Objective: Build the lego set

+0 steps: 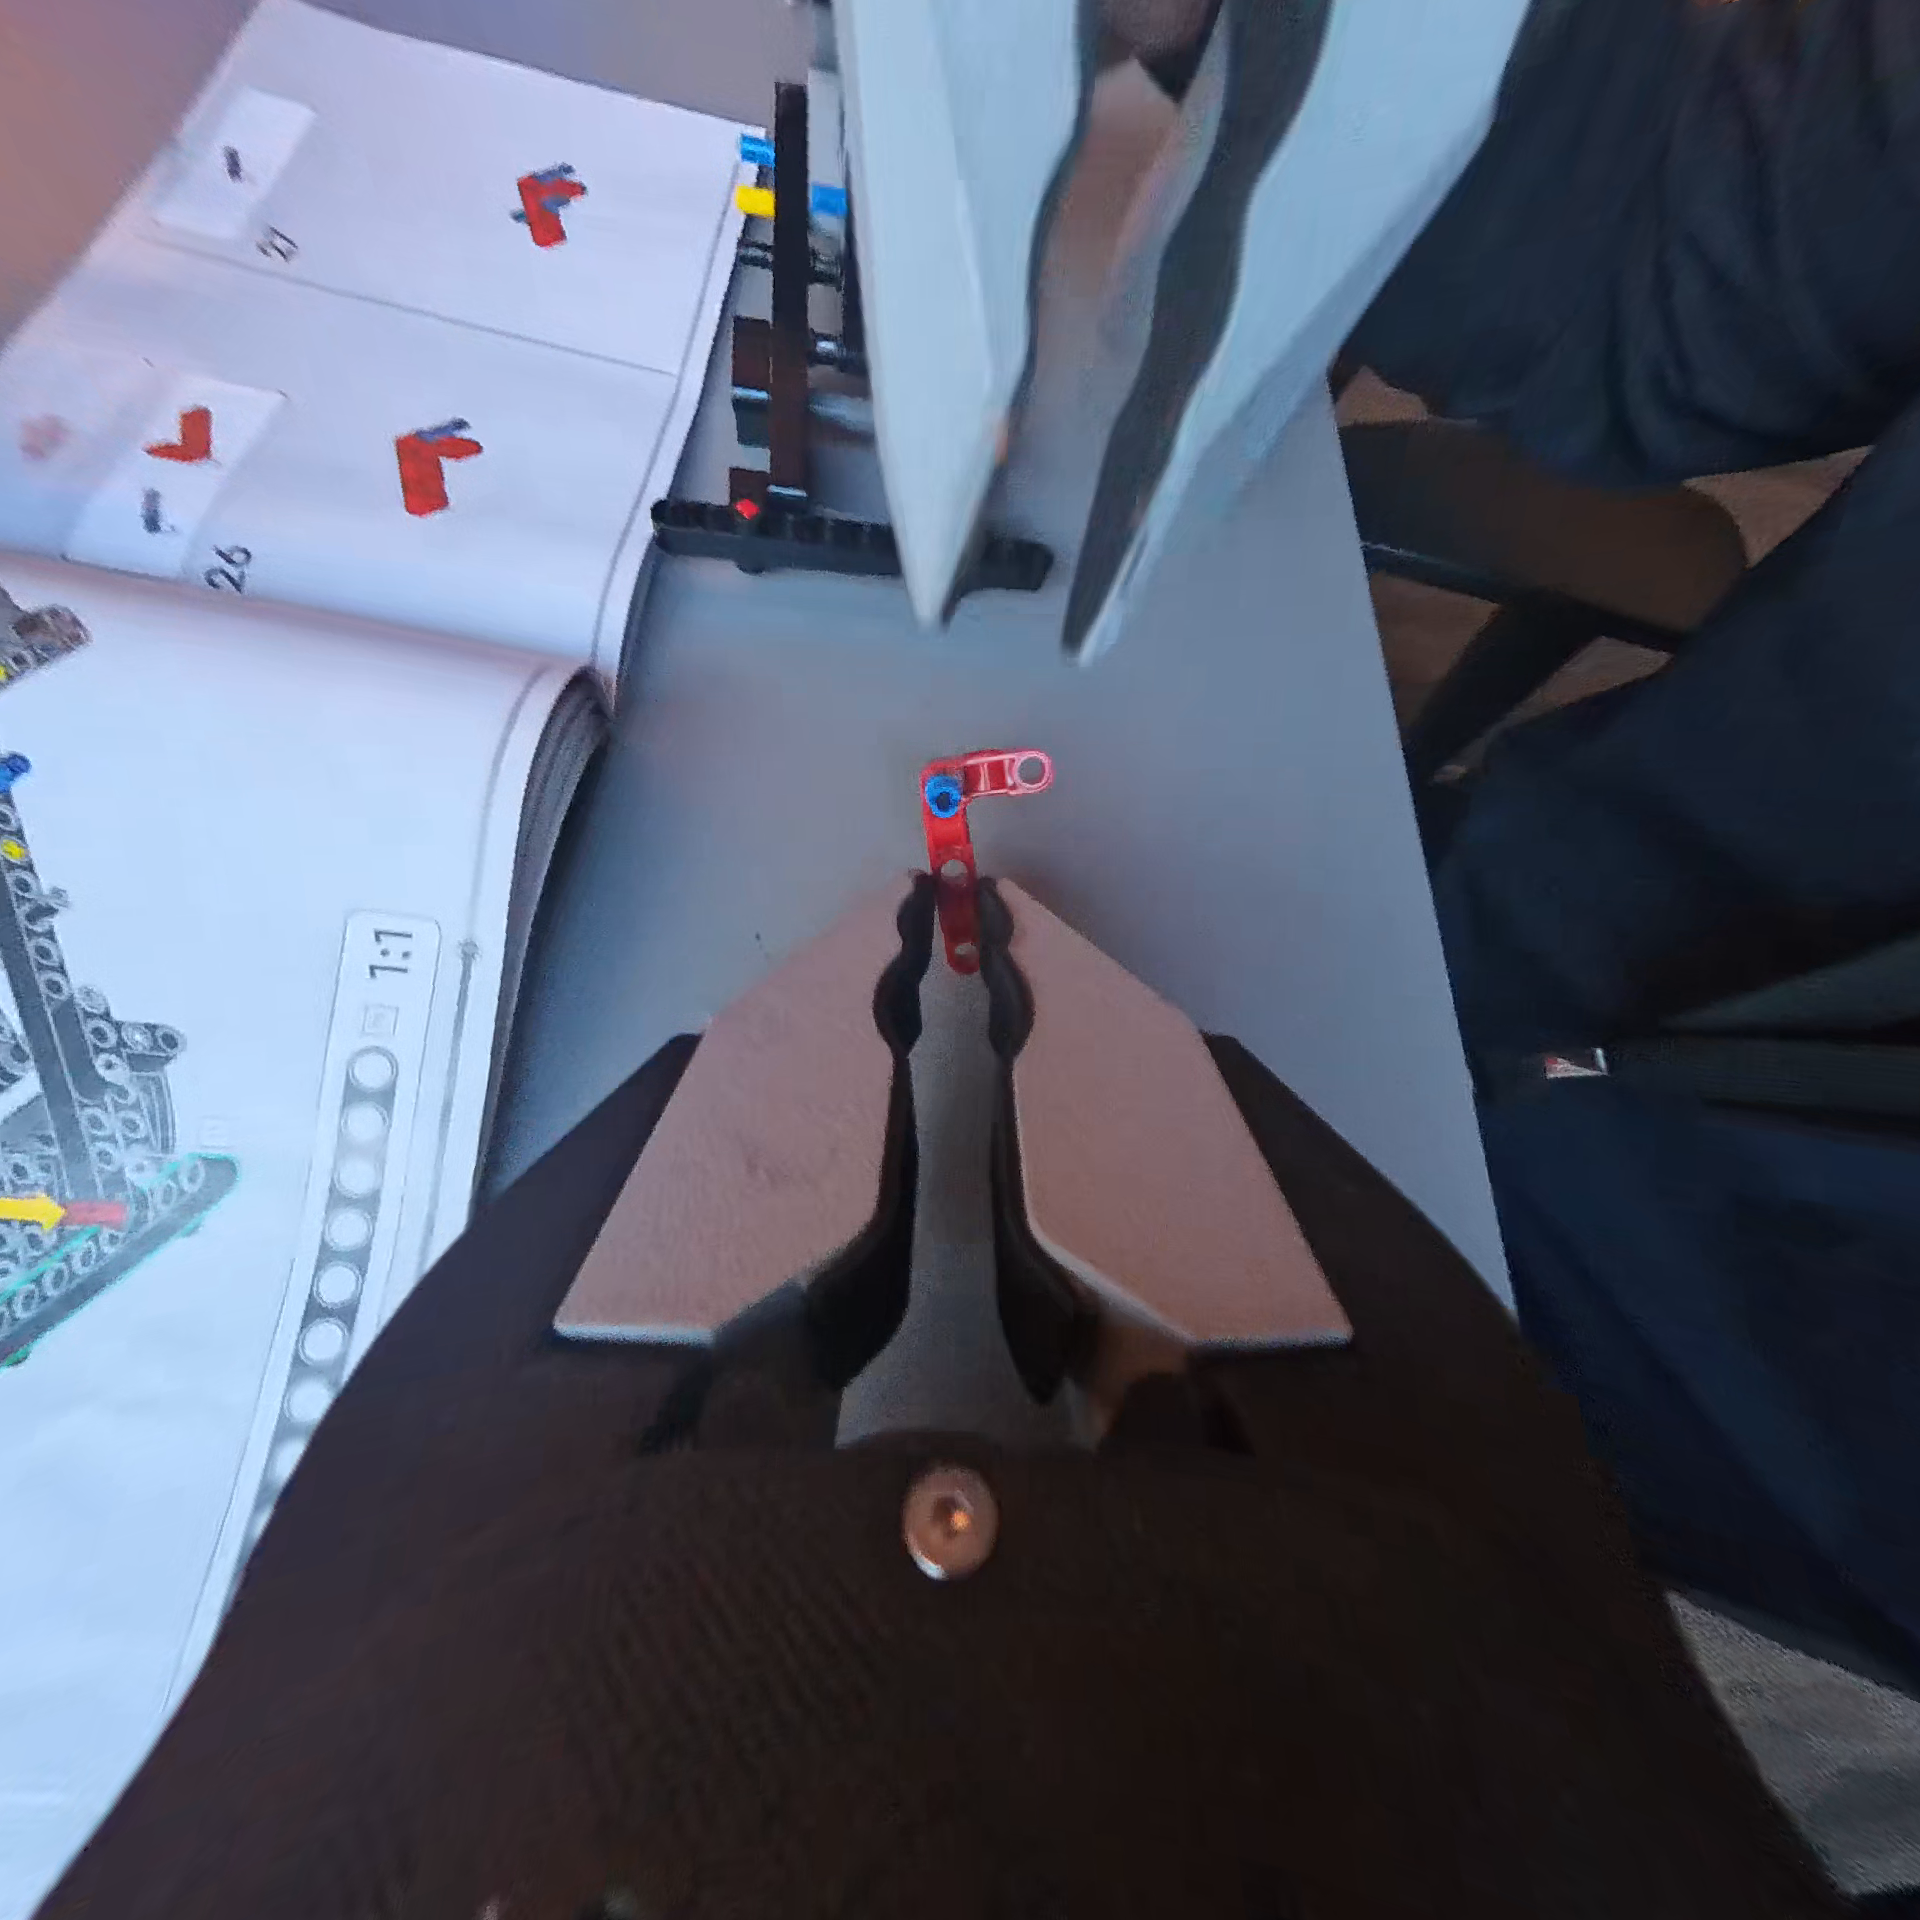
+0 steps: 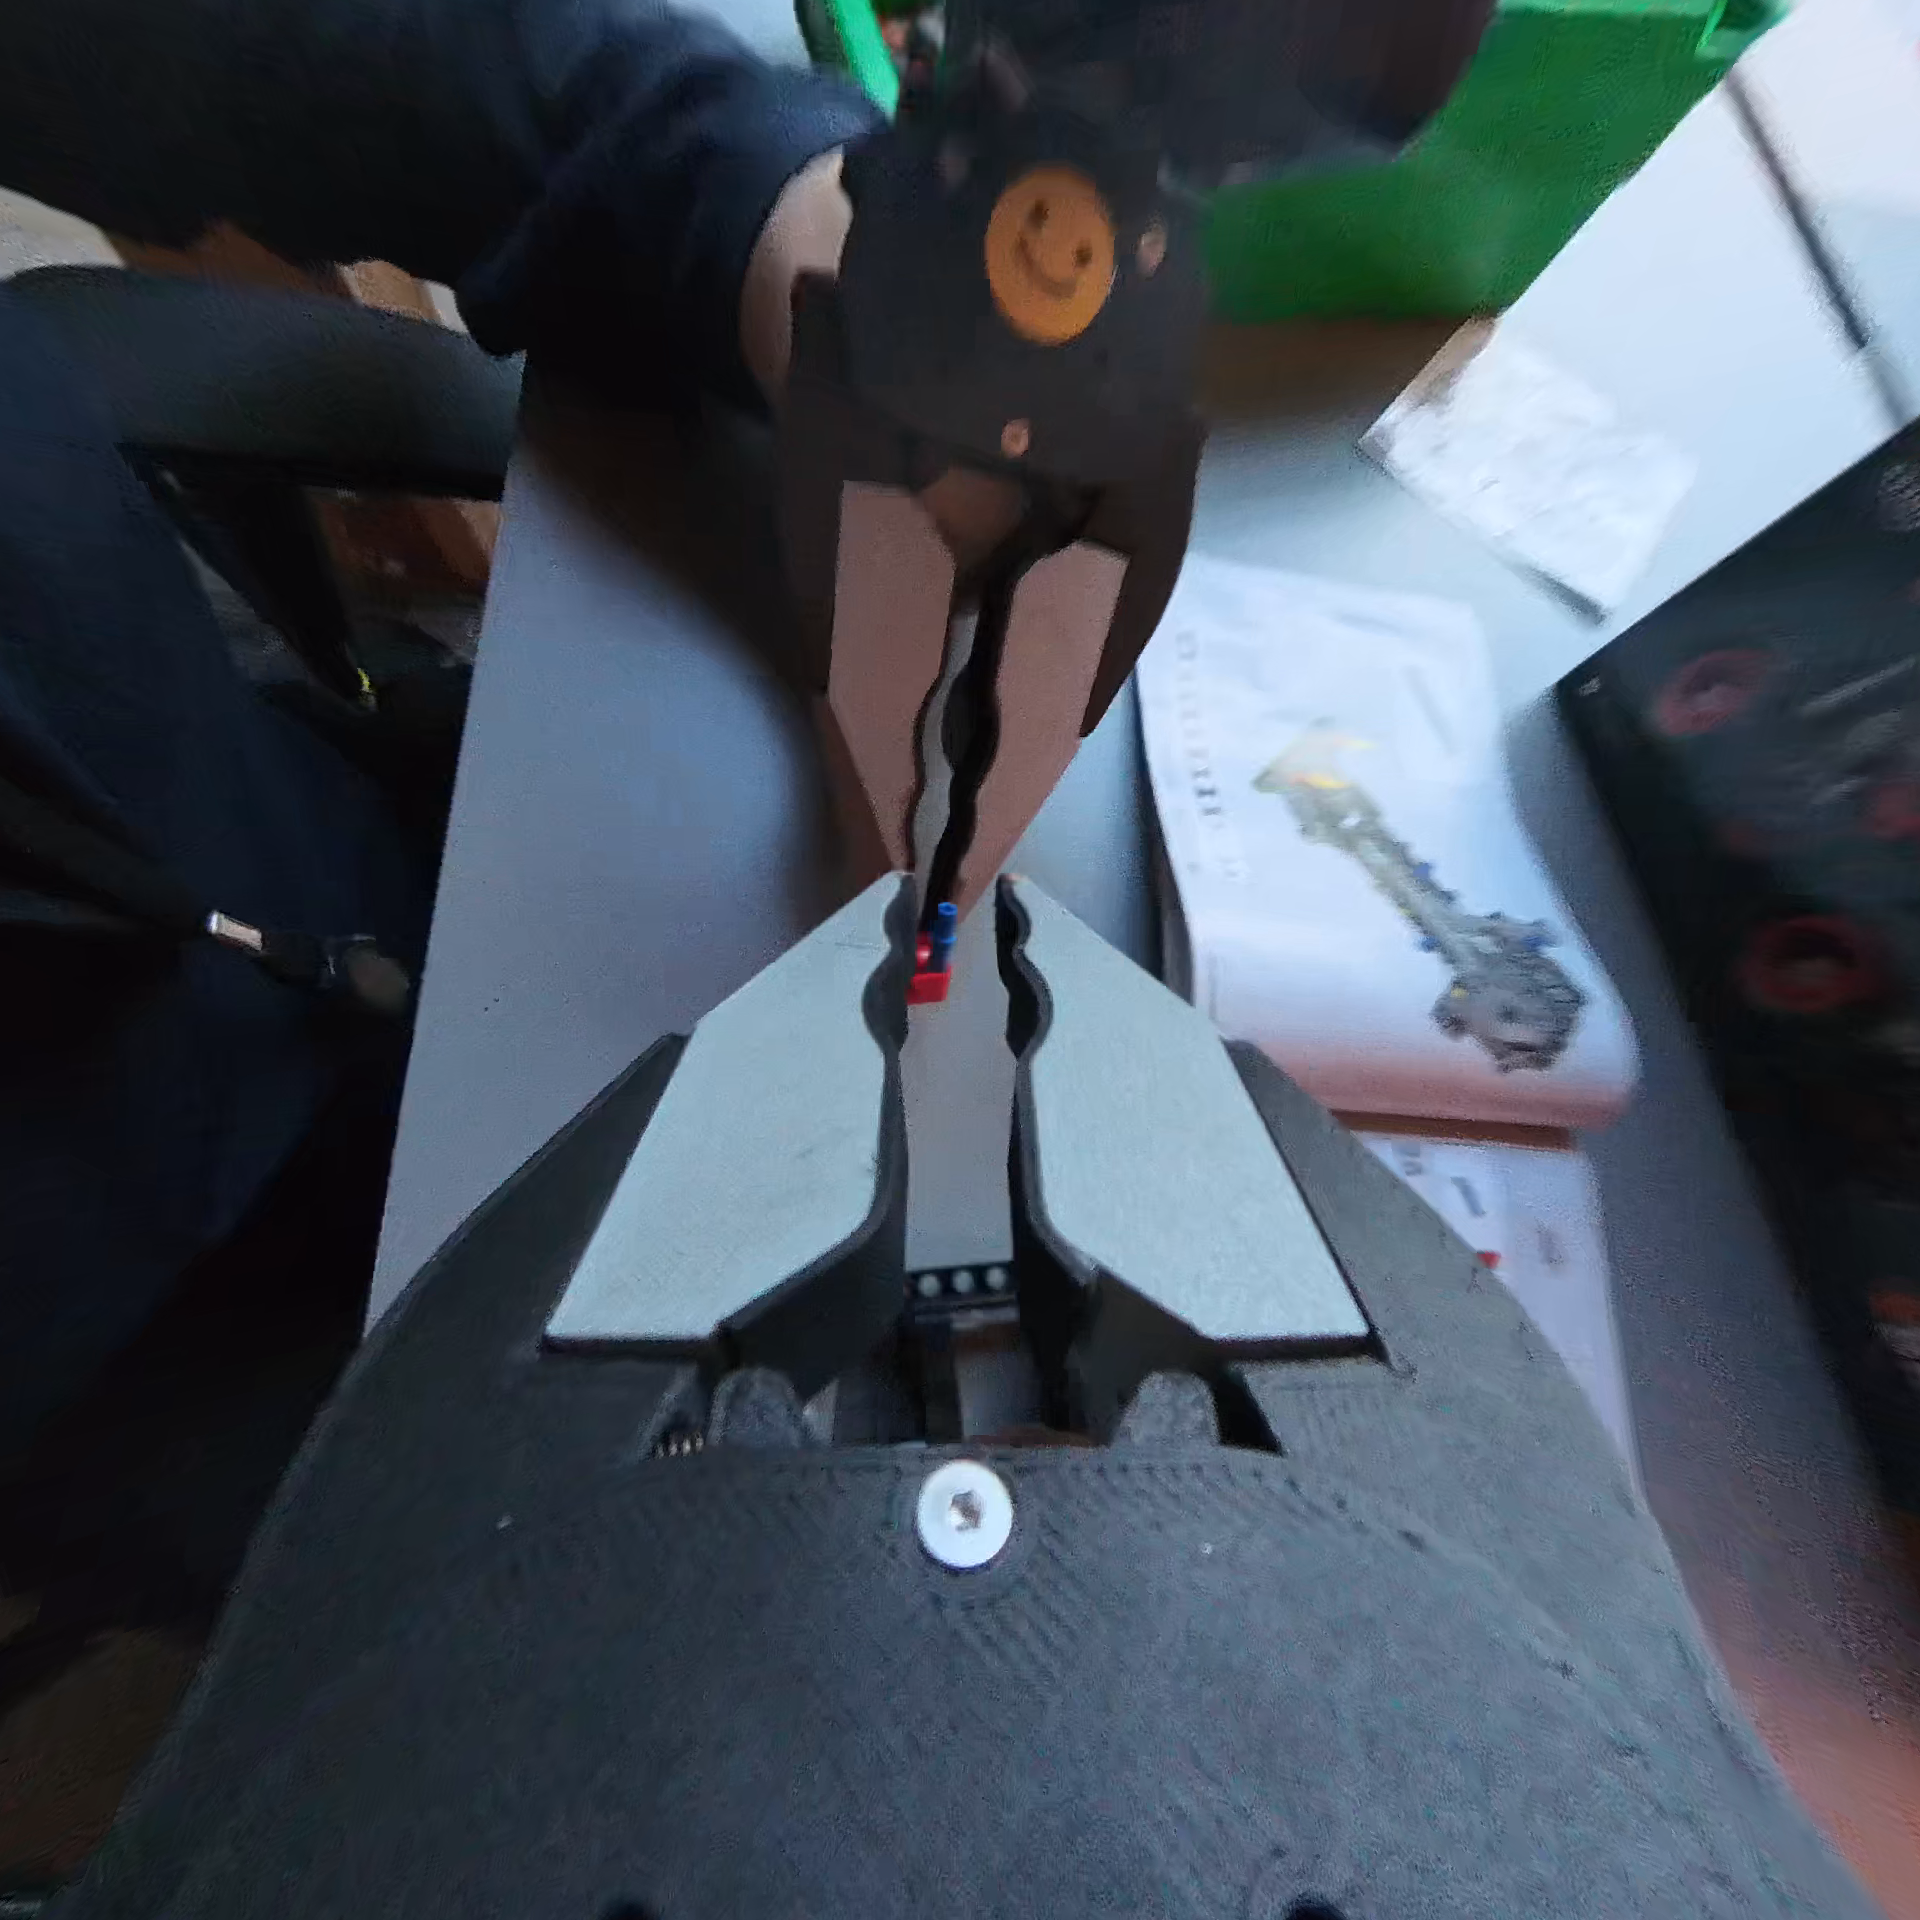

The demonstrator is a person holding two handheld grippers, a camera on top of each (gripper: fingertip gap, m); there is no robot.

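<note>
The left gripper (image 1: 954,883) clamps a red L-shaped Lego beam (image 1: 961,831) bearing a blue pin (image 1: 943,798). The right gripper (image 2: 951,883), fingers parted and empty, hovers opposite. Next, likely: carrying the beam to the far black assembly (image 1: 800,416).

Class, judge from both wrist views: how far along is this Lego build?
Done: a black beam frame stands assembled by the open instruction booklet, and a blue pin already sits in the red L-shaped piece.
In hand: the left gripper pinches that piece; the right gripper is open, facing it.
Left: joining it to the frame.
</note>
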